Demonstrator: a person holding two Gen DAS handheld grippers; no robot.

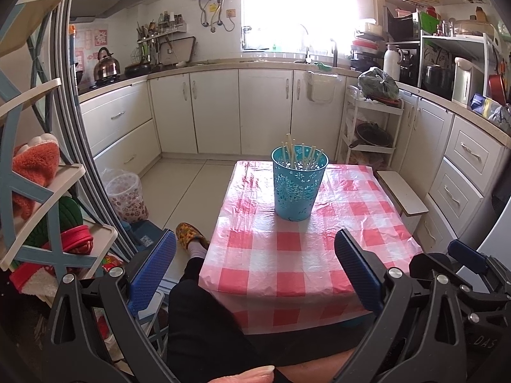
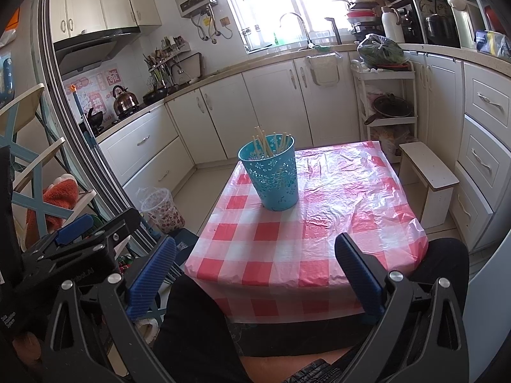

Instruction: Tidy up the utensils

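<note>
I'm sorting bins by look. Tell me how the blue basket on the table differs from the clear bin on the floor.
The blue basket stands on the checked table; the clear bin stands on the floor beside it. The blue basket is opaque turquoise with cut-out flower holes; the clear bin is see-through with a red flower print. The blue basket holds chopsticks; the clear bin's contents cannot be made out. Both stand upright and taper downward.

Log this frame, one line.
left claw open, empty | right claw open, empty | chopsticks upright in blue basket | on checkered table
</note>
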